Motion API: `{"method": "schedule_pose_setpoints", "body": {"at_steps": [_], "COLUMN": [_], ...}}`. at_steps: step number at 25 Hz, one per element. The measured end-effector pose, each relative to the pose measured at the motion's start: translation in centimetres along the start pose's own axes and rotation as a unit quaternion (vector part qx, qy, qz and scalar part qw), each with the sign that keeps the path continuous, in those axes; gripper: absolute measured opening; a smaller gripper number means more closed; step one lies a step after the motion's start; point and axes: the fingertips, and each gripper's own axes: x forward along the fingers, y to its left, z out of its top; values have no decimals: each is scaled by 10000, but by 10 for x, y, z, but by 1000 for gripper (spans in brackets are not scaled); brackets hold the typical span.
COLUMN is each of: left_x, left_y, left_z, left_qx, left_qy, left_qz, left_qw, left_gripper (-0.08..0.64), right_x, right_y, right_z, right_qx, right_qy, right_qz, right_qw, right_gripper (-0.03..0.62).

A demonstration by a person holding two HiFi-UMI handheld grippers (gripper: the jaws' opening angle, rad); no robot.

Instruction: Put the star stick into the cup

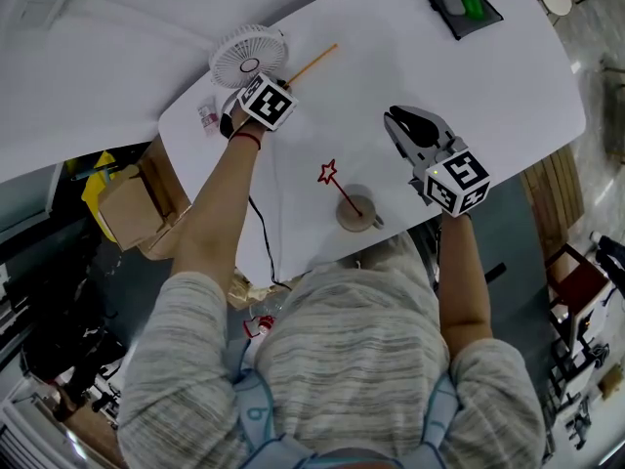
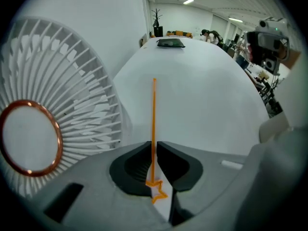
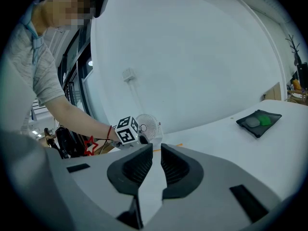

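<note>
Orange star stick (image 1: 314,63) lies just right of the white desk fan (image 1: 249,57), pinched near its star end in the left claw (image 2: 154,150) and likely about to be lifted. Between the claws, a red star stick (image 1: 337,189) already leans in the cup (image 1: 357,215). The right claw (image 3: 157,153) hovers empty, jaws narrowly apart. Beyond it, a black tray (image 1: 464,6) sits on the white oval table (image 1: 391,57) in an open office.

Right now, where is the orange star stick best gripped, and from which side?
Grip the thin shaft just beyond the star, from above and across it: the orange star stick lies flat on the table, with the fan close beside it.
</note>
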Motion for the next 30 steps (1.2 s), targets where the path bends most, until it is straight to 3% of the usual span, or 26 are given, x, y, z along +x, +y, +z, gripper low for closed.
{"method": "schedule_pose_setpoints", "body": {"at_steps": [5,18,23,30], "left_x": [1,-4,-24,-71], "left_y": [-3,-2,-4,-16], "left_z": [0,1,7,19], "left_qx": [84,175,178,-40], "left_qy": [99,-59,-283,-908], "left_qz": [-158,171,266,397], "left_qw": [9998,9997,9991,9951], "left_gripper": [33,28,28,26], "right_x": [-3,-15,-18,-21], "right_y": [-4,-1,5,18], "right_z": [-2,1,1,5], "right_qx": [51,-20,-64,-186], "right_qy": [-16,-53,-42,-89], "right_qz": [-49,-159,-162,-106], "right_qw": [10000,9999,9998,9997], "right_gripper": [21,21,21,21]}}
